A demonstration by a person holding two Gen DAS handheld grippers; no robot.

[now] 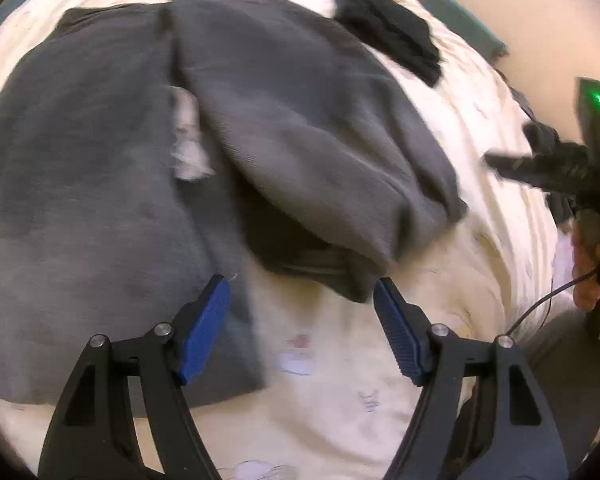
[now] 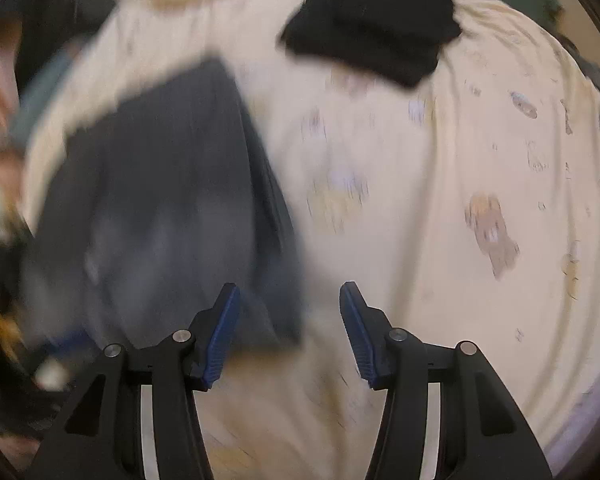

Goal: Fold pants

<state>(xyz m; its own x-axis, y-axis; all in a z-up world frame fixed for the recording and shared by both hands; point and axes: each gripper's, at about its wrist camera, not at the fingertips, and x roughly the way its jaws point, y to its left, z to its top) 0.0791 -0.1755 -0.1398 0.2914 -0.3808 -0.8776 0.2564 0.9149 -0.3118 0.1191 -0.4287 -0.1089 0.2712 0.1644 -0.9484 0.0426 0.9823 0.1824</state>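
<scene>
Left claw [image 1: 302,294] open, pants [image 1: 140,168] beyond

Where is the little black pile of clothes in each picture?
Left wrist view: the black pile of clothes lies at the top right, on the cream bedsheet, just beyond the grey pants.
Right wrist view: it lies at the top, right of the middle, up and right of the grey pants.
Shared landmark: the grey pants, spread on the cream bedsheet in both views.

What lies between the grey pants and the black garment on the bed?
Only bare cream sheet: the right wrist view shows a printed strip of it separating the grey pants from the black garment; nothing else sits there.
</scene>
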